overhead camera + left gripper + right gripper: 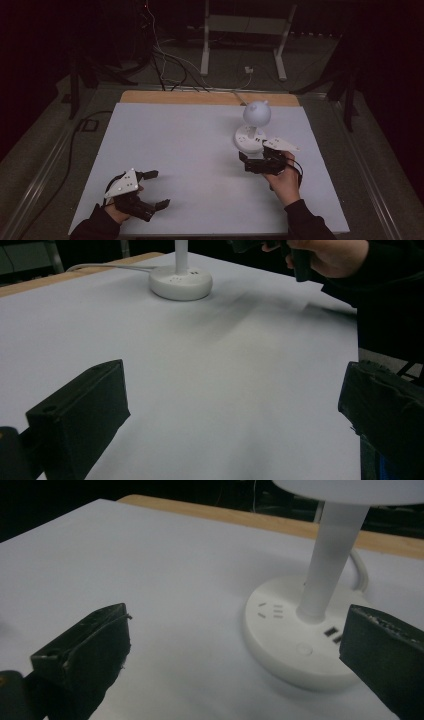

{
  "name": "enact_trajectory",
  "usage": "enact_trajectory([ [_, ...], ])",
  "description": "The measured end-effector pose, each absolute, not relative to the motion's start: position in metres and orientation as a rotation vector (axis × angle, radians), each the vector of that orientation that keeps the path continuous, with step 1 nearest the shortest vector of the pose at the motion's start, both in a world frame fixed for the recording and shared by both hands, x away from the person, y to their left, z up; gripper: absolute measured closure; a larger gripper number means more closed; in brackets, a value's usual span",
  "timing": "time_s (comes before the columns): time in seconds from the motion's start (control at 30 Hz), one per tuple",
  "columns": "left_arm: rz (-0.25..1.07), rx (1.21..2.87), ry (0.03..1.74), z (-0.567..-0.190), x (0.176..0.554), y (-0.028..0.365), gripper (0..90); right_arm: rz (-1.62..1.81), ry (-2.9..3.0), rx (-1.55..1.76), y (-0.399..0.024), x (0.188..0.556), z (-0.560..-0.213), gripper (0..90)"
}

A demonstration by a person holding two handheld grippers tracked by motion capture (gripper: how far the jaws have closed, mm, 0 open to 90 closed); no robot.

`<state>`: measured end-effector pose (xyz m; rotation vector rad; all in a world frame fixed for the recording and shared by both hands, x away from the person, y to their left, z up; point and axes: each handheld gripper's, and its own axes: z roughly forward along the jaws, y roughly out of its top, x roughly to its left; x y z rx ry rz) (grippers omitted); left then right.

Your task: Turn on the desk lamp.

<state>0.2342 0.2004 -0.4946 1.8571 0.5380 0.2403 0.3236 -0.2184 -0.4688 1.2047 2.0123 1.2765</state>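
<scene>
Standing toward the far right of the white worktop is a small white lamp with a round head, a thin stem and a round base. The high view shows its whole shape and its cord running off the back edge toward a white plug on the floor. The right gripper view instead shows the base close up, with socket slots, a round button and two dark ports on its top face. The right gripper sits just in front of that base with its jaws spread apart and nothing between them; one jaw lies close beside the base rim, though contact cannot be told. The left gripper rests near the front left corner, well apart from the lamp, its jaws likewise wide apart and empty. From the left gripper view the base shows far across the sheet, with the person's right hand at the upper right. Between the two grippers the worktop lies bare. A strip of wood borders the back edge. Beyond it stand cables and a white frame in dim light.
</scene>
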Motion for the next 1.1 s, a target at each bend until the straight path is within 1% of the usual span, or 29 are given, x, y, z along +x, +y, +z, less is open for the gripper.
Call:
enact_trajectory([
  [0.07,0.235,1.859,0.535,-0.495,0.234,0.200,0.2,1.259,2.018,1.248,-0.217,0.329,-0.471,7.9],
  [0.13,0.235,1.859,0.533,-0.495,0.234,0.200,0.3,1.256,2.026,1.251,-0.217,0.331,-0.472,8.1],
  [0.2,0.236,1.859,0.534,-0.495,0.234,0.200,0.2,1.229,2.019,1.266,-0.216,0.334,-0.473,14.8],
  [0.23,0.235,1.858,0.535,-0.495,0.234,0.200,0.3,1.229,2.017,1.277,-0.216,0.336,-0.473,15.0],
  [0.27,0.235,1.857,0.536,-0.495,0.234,0.201,0.2,1.224,2.002,1.283,-0.215,0.338,-0.474,19.5],
  [0.3,0.236,1.856,0.536,-0.494,0.234,0.201,0.2,1.224,2.002,1.283,-0.215,0.338,-0.474,19.5],
  [0.37,0.236,1.855,0.536,-0.494,0.234,0.201,0.2,1.215,1.983,1.302,-0.216,0.342,-0.474,24.3],
  [0.43,0.236,1.857,0.536,-0.495,0.234,0.201,0.2,1.202,1.972,1.322,-0.216,0.345,-0.475,33.3],
  [0.47,0.236,1.857,0.536,-0.495,0.234,0.201,0.2,1.177,1.966,1.323,-0.216,0.348,-0.476,42.2],
  [0.5,0.236,1.857,0.536,-0.495,0.234,0.201,0.2,1.177,1.966,1.323,-0.216,0.348,-0.476,42.2],
  [0.53,0.236,1.857,0.537,-0.495,0.234,0.201,0.2,1.170,1.963,1.327,-0.216,0.349,-0.476,46.6],
  [0.7,0.237,1.857,0.536,-0.495,0.234,0.201,0.3,1.136,1.948,1.329,-0.218,0.357,-0.479,56.5],
  [0.83,0.237,1.858,0.535,-0.495,0.234,0.201,0.2,1.113,1.953,1.334,-0.218,0.361,-0.482,60.0],
  [0.87,0.237,1.859,0.535,-0.495,0.234,0.201,0.2,1.098,1.954,1.340,-0.219,0.363,-0.484,64.6],
  [0.93,0.237,1.859,0.535,-0.495,0.234,0.201,0.3,1.092,1.962,1.348,-0.219,0.364,-0.485,65.0],
  [1.07,0.236,1.858,0.536,-0.495,0.234,0.201,0.2,1.055,1.971,1.359,-0.220,0.369,-0.488,72.8],
  [1.1,0.236,1.859,0.536,-0.495,0.234,0.201,0.2,1.031,1.972,1.364,-0.220,0.370,-0.489,77.2],
])
